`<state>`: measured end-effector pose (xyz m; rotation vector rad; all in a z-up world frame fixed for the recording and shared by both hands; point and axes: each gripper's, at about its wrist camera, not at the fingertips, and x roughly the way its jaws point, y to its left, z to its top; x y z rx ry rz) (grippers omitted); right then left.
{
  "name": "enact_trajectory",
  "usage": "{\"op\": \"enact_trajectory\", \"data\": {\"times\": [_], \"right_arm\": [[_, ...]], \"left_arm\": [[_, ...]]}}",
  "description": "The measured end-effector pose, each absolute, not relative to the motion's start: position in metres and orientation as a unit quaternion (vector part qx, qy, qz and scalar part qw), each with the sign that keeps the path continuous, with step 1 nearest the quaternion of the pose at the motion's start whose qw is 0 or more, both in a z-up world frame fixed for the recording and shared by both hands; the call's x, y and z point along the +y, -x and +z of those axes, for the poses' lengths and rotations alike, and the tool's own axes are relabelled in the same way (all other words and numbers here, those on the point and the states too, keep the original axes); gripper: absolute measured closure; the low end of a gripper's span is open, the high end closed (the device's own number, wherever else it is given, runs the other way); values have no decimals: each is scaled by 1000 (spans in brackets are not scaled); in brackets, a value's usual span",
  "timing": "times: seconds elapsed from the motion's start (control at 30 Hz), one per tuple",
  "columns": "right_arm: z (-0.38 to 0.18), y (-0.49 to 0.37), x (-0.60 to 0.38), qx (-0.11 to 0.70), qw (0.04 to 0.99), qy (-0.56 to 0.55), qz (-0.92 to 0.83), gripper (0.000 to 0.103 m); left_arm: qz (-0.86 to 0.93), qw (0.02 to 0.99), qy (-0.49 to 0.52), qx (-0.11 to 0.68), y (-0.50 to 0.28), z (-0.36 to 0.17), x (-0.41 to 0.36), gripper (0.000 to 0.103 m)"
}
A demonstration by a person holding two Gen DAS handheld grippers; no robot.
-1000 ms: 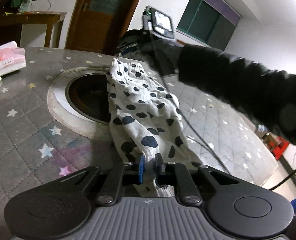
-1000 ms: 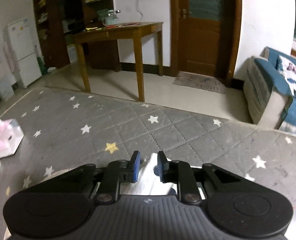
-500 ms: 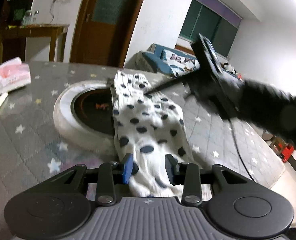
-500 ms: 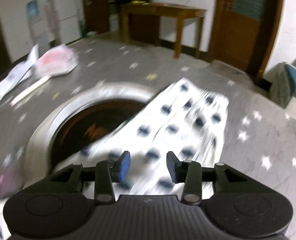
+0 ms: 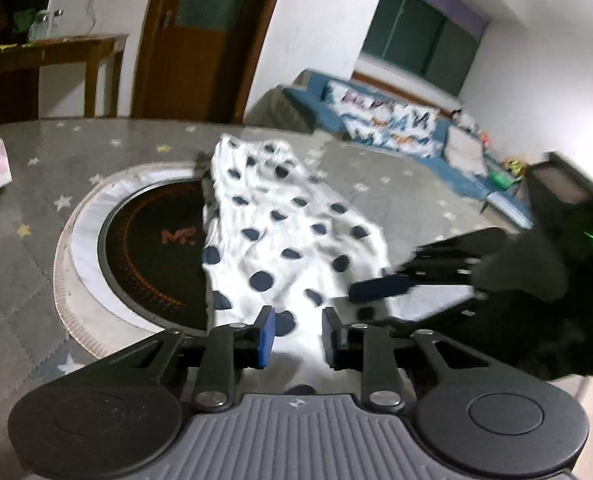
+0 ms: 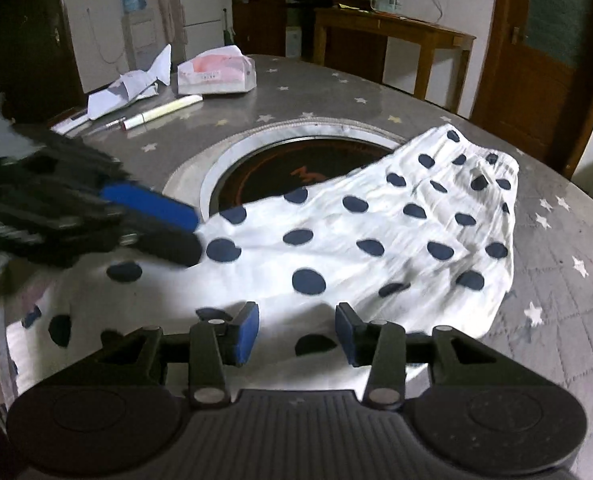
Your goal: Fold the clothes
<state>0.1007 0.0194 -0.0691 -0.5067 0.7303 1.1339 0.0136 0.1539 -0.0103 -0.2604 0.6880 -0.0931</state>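
Nearest the left wrist camera, the left gripper [image 5: 294, 334] hangs low over the near end of the garment, jaws parted a moderate way, blue pads on either side of white cloth with nothing pinched between them. In the right wrist view, the right gripper [image 6: 295, 336] does the same, its jaws spread wider, empty, with spotted fabric showing through the gap.

Just beyond both sits the polka-dot garment [image 6: 376, 240], white with dark blue spots, lying rumpled on the grey star-print table cover [image 6: 556, 248]. From the right wrist it runs from 7 o'clock up to 1 o'clock, its gathered end farthest away. From the left wrist the same cloth [image 5: 280, 220] stretches straight ahead toward 12 o'clock.

Its edge drapes over the round cooktop inset [image 5: 148, 248], dark glass in a pale ring, at 10 o'clock in the left view. The right gripper appears blurred there at 3 o'clock, beside the garment; the left gripper shows blurred at 9 o'clock in the right view, its tips at the cloth's edge, contact unclear.

Farther back, at 11 o'clock from the right wrist: a pen [image 6: 162, 112], crumpled paper [image 6: 130, 86], and a pink tissue pack [image 6: 216, 74]. Beyond the table stand a wooden desk [image 6: 392, 36] and a door [image 6: 544, 40]. A blue sofa [image 5: 396, 120] lies at 1 o'clock from the left wrist.
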Motion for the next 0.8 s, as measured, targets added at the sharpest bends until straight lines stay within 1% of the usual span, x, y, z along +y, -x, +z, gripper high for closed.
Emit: {"op": "enact_trajectory", "data": {"times": [0.17,0.27,0.4,0.6,0.8], "right_arm": [[-78,-97,8,333,755,234,513,60],[-79,-95,4,332,758,232,511,60],[-75,-92,2,327,763,230,508,60],[-64,-79,5,315,762,198,529,60],[-72,-63,18,322,745,197,550,61]], "left_arm": [[-28,922,121,366,-25,-30,158,81],[-24,921,120,370,-24,-36,161,81],[-24,922,113,370,-23,-36,158,81],[-21,923,105,370,-23,-36,155,81],[-19,924,95,370,-23,-36,153,81]]}}
